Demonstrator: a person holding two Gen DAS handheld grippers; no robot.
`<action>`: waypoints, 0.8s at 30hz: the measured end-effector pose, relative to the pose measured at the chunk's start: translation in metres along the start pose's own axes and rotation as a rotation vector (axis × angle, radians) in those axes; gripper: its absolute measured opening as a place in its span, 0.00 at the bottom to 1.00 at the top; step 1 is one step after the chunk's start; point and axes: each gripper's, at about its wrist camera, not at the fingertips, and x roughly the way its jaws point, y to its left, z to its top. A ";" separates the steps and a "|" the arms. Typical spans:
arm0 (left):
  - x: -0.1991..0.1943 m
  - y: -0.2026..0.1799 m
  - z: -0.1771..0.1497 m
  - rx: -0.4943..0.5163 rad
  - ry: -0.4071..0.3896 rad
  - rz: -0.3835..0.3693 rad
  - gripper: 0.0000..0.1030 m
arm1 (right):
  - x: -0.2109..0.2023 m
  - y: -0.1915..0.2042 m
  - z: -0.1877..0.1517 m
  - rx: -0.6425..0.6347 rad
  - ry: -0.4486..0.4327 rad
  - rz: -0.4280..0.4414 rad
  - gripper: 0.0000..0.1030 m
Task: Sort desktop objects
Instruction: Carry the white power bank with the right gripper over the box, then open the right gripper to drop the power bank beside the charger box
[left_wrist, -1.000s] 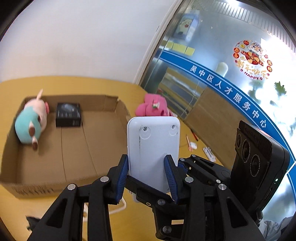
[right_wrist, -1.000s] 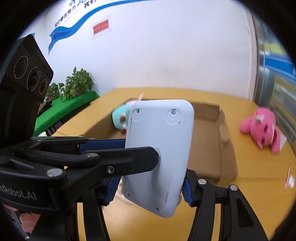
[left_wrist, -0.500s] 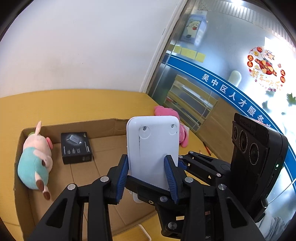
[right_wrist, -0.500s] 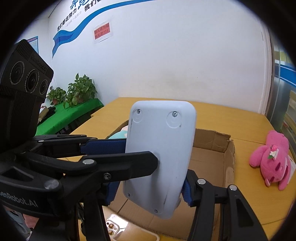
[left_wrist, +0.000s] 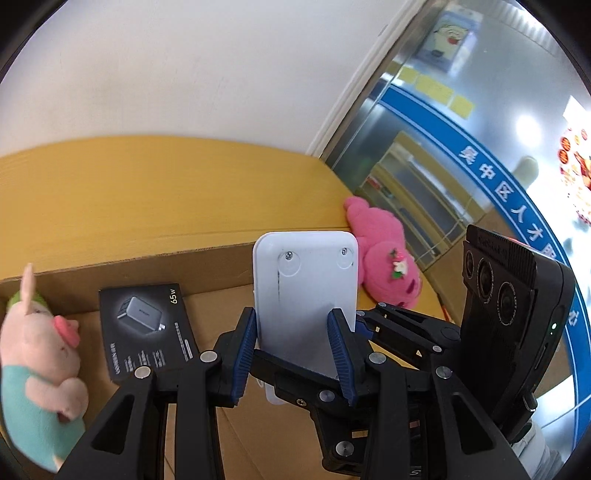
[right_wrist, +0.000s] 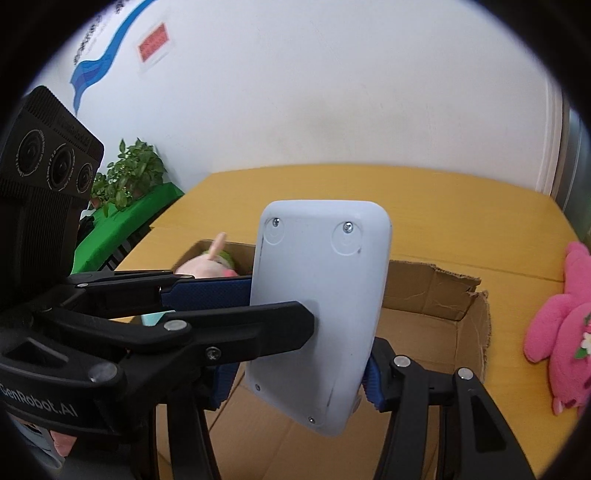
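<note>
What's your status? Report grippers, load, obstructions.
Left gripper and right gripper both shut on white device. Device above open box. Pig plush and black carton inside; middle floor bare.

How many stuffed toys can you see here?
2. A pale pink pig plush in a teal shirt lies inside the brown cardboard box; a bright pink plush lies outside on the yellow wooden table. The held white device may hide more.

Yellow wooden table (right_wrist: 443, 206), open cardboard box (right_wrist: 436, 291) on it, pink plush toy (right_wrist: 557, 328) lying beside the box
</note>
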 end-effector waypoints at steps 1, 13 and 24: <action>0.011 0.007 0.003 -0.014 0.017 0.000 0.40 | 0.009 -0.006 0.002 0.009 0.014 0.002 0.53; 0.117 0.061 -0.003 -0.158 0.180 0.023 0.40 | 0.112 -0.079 -0.020 0.206 0.223 0.025 0.53; 0.121 0.064 -0.004 -0.200 0.193 0.119 0.29 | 0.121 -0.081 -0.028 0.201 0.271 -0.091 0.64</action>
